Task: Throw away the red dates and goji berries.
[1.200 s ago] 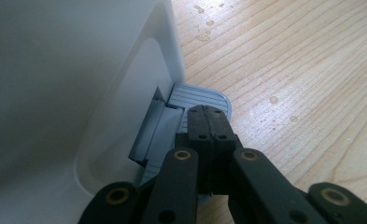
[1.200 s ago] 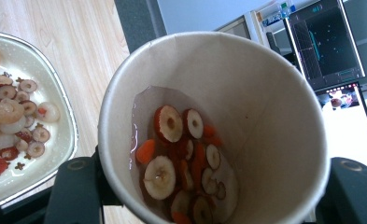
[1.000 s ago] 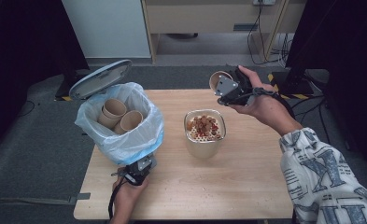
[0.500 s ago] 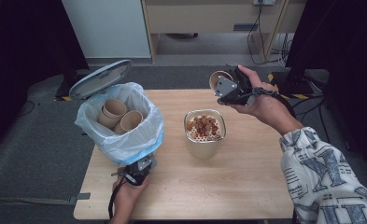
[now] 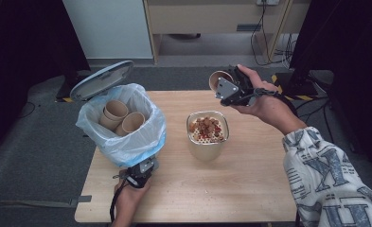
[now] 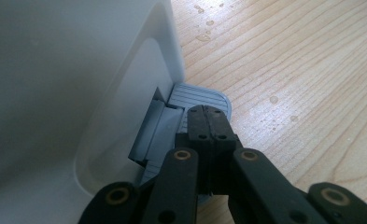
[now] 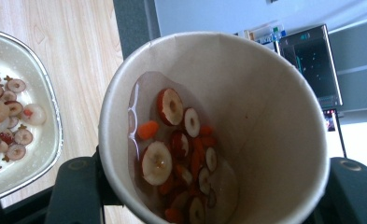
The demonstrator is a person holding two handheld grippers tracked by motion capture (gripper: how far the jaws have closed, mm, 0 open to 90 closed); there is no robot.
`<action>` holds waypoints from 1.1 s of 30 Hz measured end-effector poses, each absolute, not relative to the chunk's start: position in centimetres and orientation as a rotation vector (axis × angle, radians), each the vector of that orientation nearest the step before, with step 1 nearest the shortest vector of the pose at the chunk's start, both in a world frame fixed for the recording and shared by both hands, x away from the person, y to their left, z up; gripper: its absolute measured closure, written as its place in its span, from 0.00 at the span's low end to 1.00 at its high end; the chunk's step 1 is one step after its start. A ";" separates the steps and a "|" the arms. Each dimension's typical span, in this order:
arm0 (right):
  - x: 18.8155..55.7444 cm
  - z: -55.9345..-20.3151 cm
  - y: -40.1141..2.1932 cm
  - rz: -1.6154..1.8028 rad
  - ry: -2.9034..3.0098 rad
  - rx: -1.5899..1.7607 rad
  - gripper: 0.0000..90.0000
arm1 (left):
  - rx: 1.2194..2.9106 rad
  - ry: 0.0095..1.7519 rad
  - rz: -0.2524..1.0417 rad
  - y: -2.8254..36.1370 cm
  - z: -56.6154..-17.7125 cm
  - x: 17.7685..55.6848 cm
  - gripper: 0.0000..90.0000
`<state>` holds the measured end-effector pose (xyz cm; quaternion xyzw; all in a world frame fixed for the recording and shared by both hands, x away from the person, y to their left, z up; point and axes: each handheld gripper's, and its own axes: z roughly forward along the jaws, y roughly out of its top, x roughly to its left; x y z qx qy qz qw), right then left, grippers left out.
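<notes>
Nothing has moved since the earlier frame. Right fingers point(image 7: 214, 186) clamp the cup point(image 7: 218, 126), tilted, dregs inside, beyond the strainer point(image 5: 208, 134). Left fingers point(image 6: 208, 122), fully shut, press the bin pedal point(image 6: 197, 100), lid up. Next: empty the cup over the strainer, judged.

High view overhead, 2 claw close-ups, perhaps tilted

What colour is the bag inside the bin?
Pale, see-through blue plastic bag lining the white bin; clearest in the high view.
</notes>
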<state>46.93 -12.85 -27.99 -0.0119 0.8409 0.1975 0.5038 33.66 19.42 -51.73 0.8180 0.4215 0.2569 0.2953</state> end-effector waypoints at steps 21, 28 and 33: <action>47.2 -28.4 -12.8 0.500 1.993 -0.078 0.39 | 2.174 1.120 0.688 19.4 -51.8 33.7 0.99; 47.0 -28.1 -12.8 0.436 1.964 -0.102 0.39 | 2.178 1.121 0.687 19.4 -51.7 33.6 0.99; 46.9 -28.0 -12.9 0.403 1.953 -0.115 0.39 | 2.178 1.122 0.689 19.3 -51.7 33.6 0.99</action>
